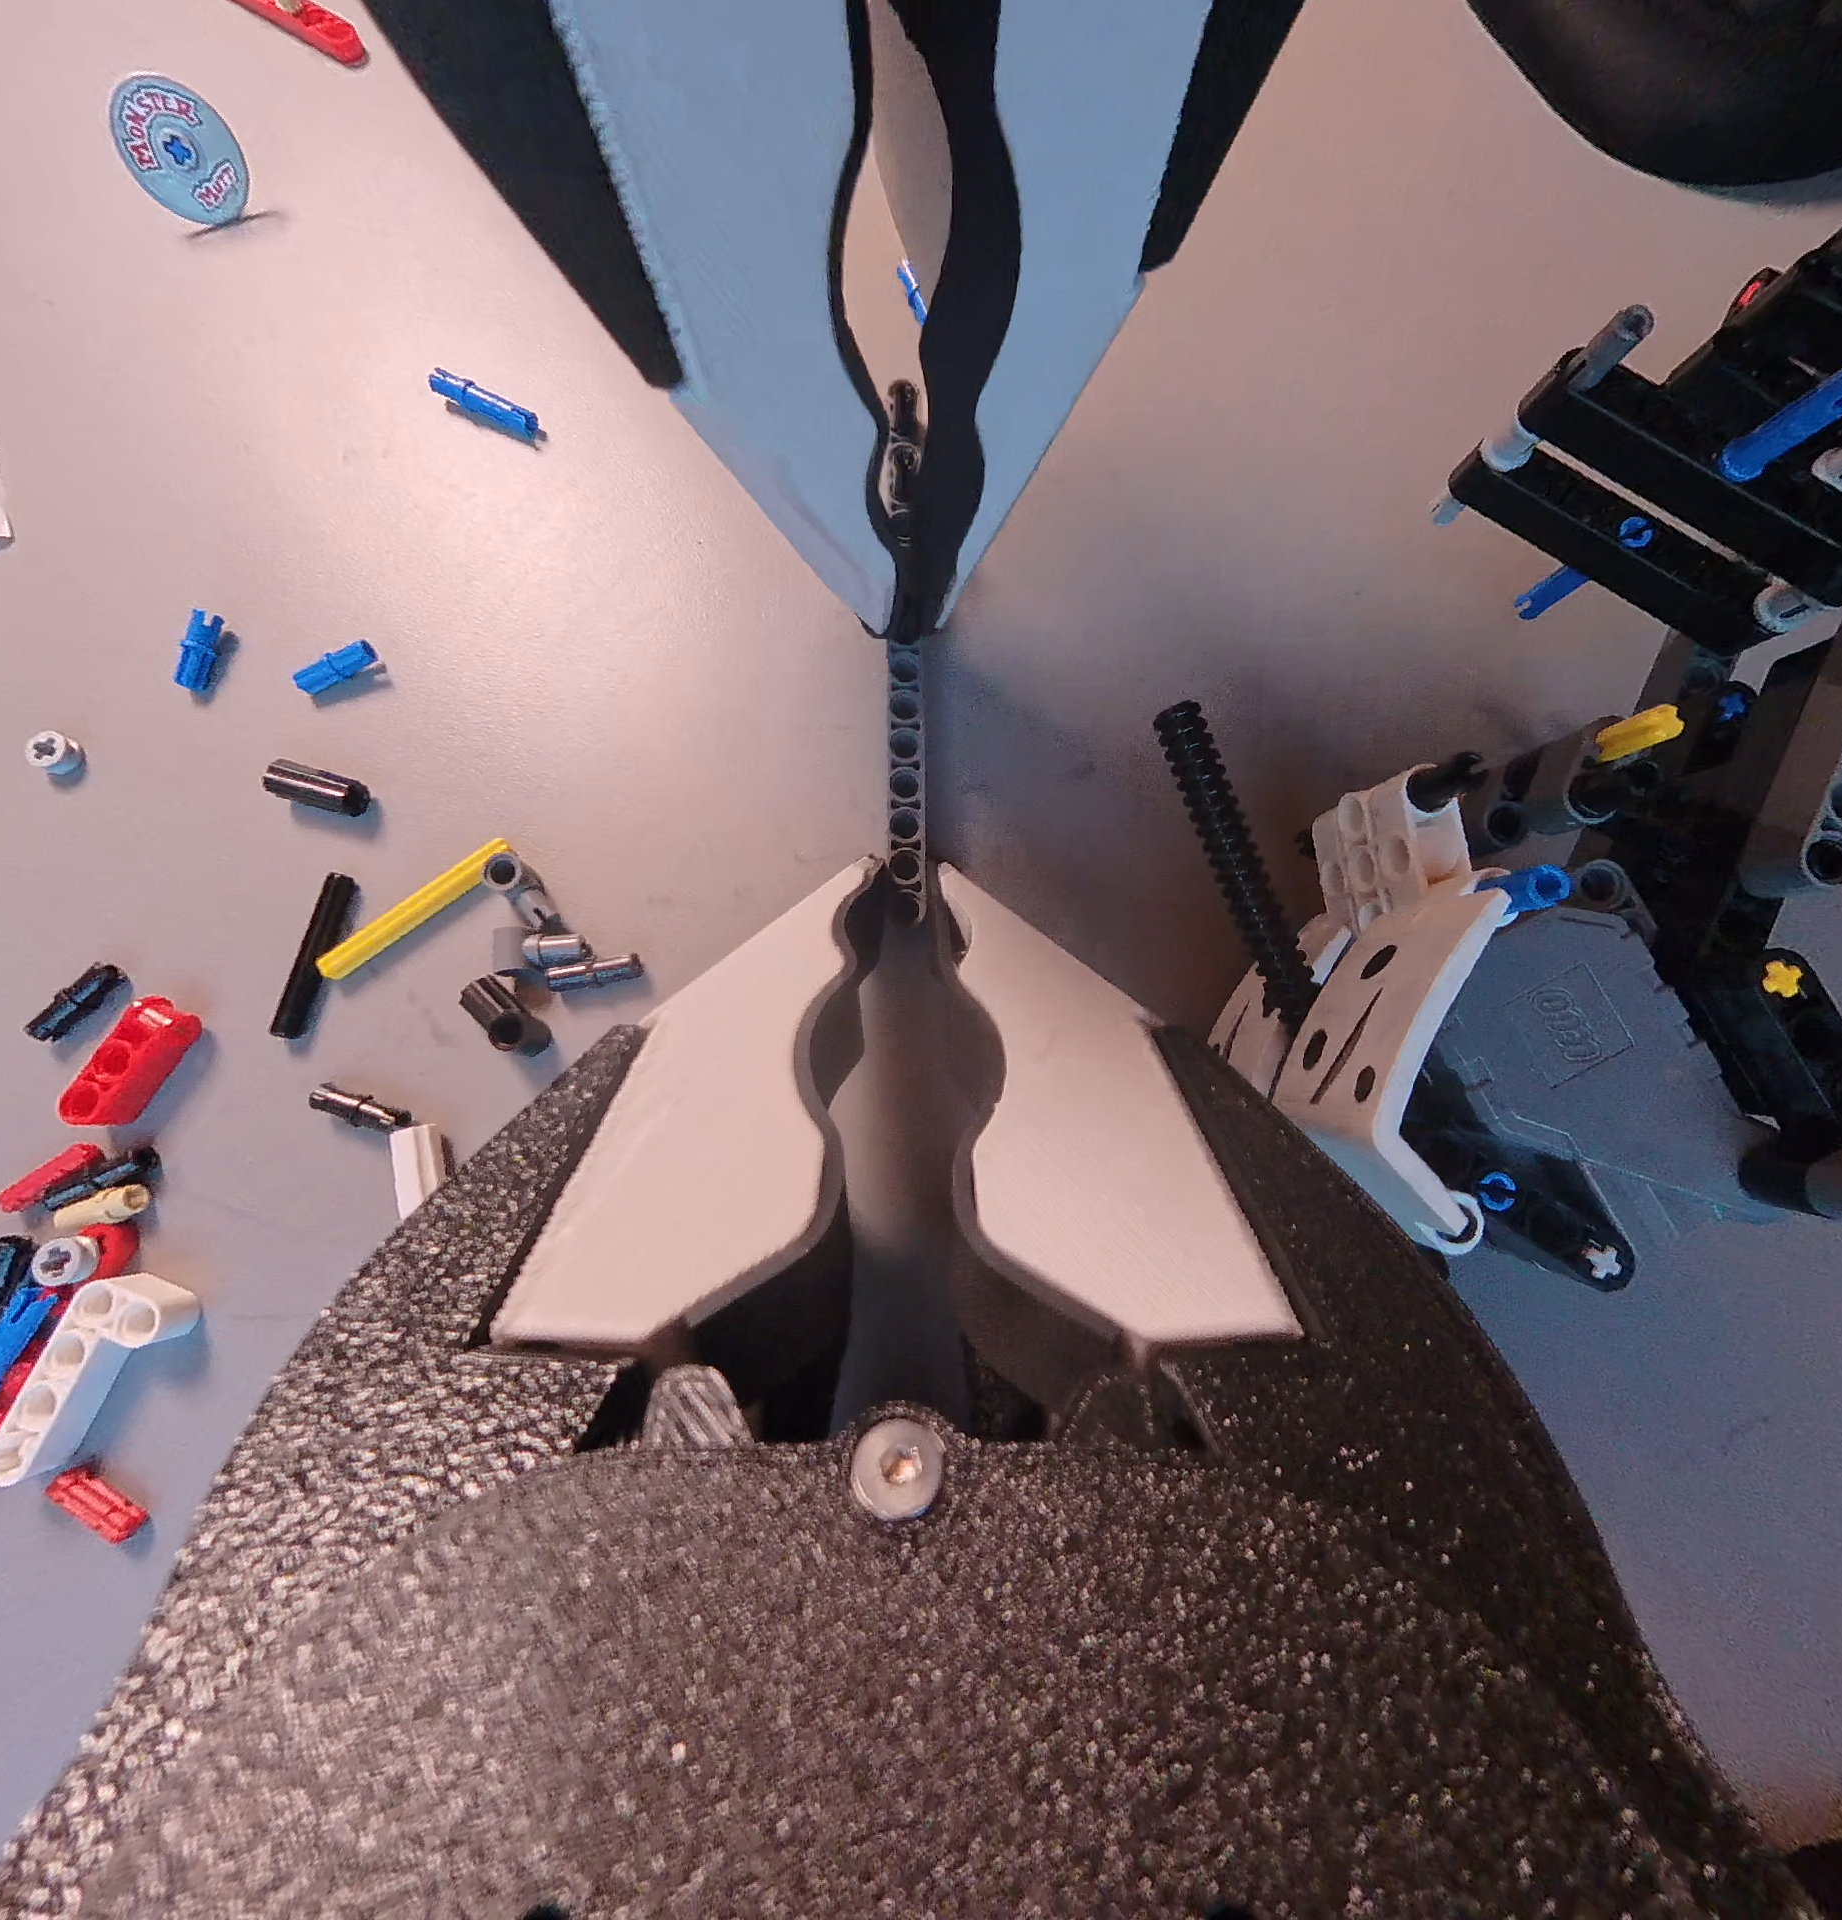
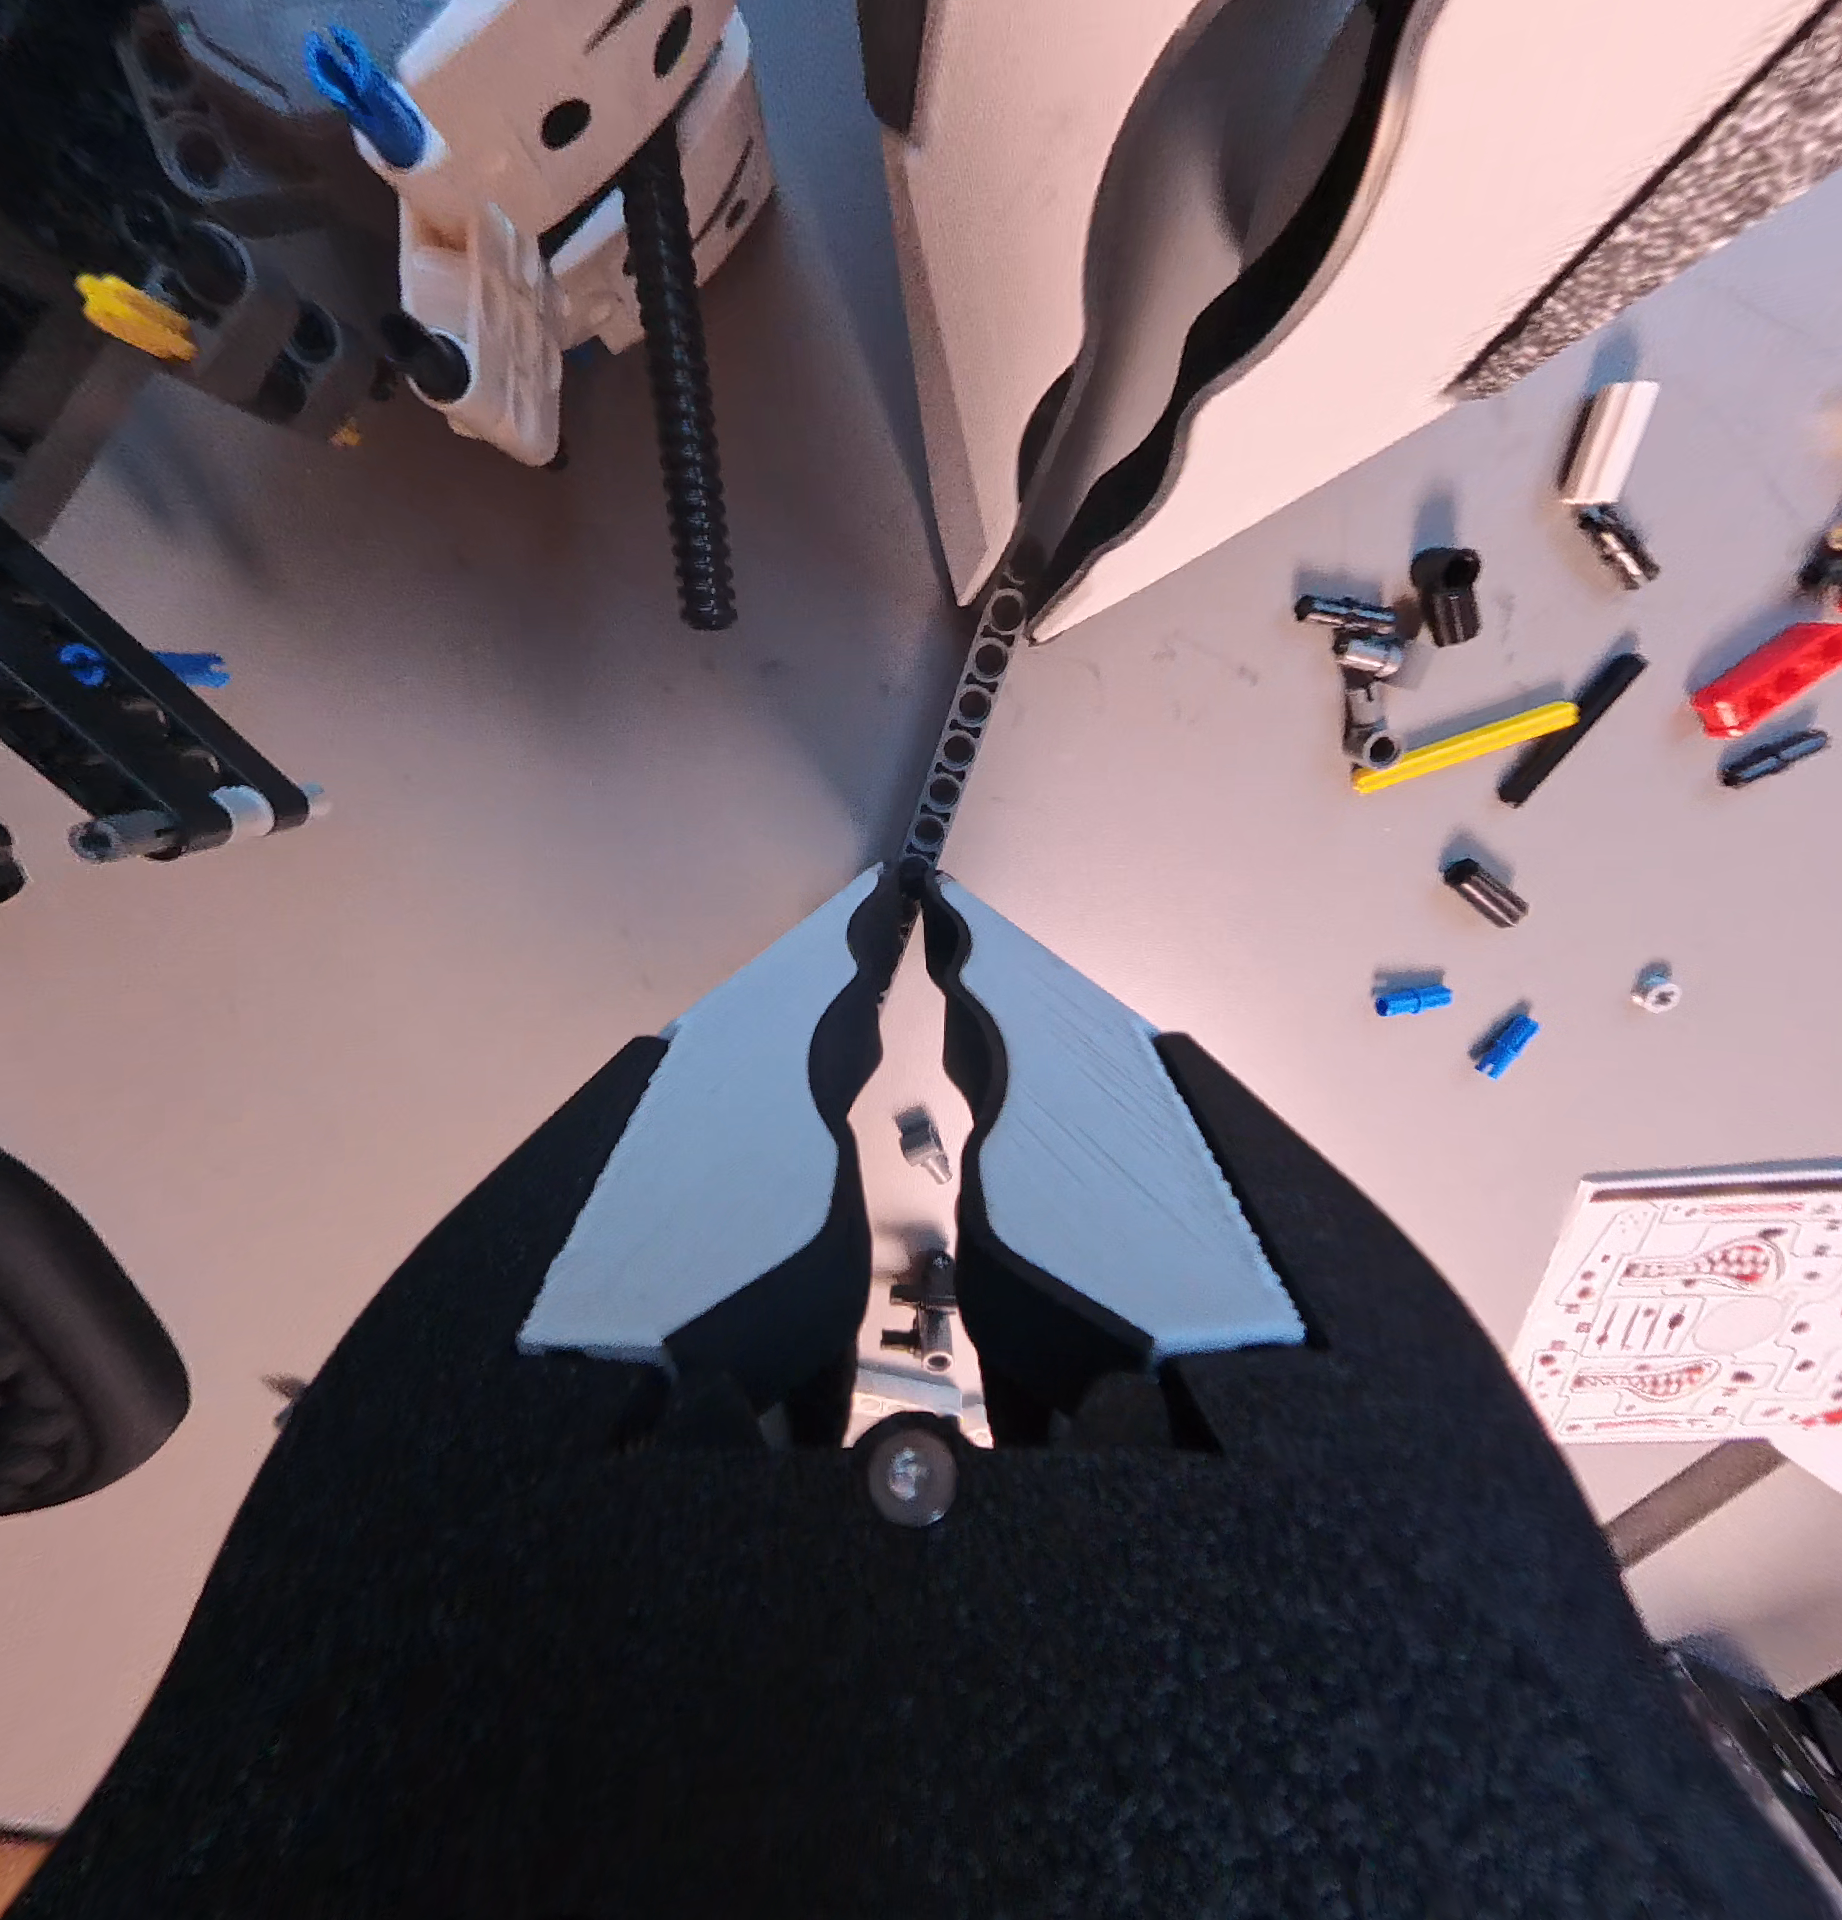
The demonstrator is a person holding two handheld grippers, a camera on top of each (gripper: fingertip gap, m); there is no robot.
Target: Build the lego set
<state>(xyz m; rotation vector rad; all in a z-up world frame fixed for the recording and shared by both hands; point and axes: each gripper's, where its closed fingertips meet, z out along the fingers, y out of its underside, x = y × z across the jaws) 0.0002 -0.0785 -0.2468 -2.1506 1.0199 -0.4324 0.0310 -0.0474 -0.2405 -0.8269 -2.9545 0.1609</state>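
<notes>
Two handheld grippers meet tip to tip above a grey table (image 1: 605, 582), each pinching one end of the same long grey beam (image 1: 904, 769), a thin strip with a row of round holes. The left gripper (image 1: 904, 894) has its jaws closed tight on the near end of the beam; the right gripper (image 2: 912, 883) is clamped on the far end, and a black pin (image 1: 901, 416) is pressed between its pads further up. The beam hangs in the air between them, over a bare patch of table. To one side stands the half-built model (image 1: 1665, 790), black and grey with white curved panels, blue pins and a black ribbed hose (image 1: 1223, 852) sticking out; a grey block in it carries an embossed brand logo, and much of the model runs off the frame edge. Loose parts lie scattered on the other side: a yellow axle (image 1: 413, 909), a red beam (image 1: 129, 1060), a white L-beam (image 1: 81, 1371), blue pins and black connectors. A round pale-blue disc (image 1: 179, 149) bears printed lettering. A sticker sheet (image 2: 1717, 1320) with red and white graphics lies partly cut off by the frame. A dark tyre (image 2: 44, 1340) shows only at the picture's edge, blurred.
</notes>
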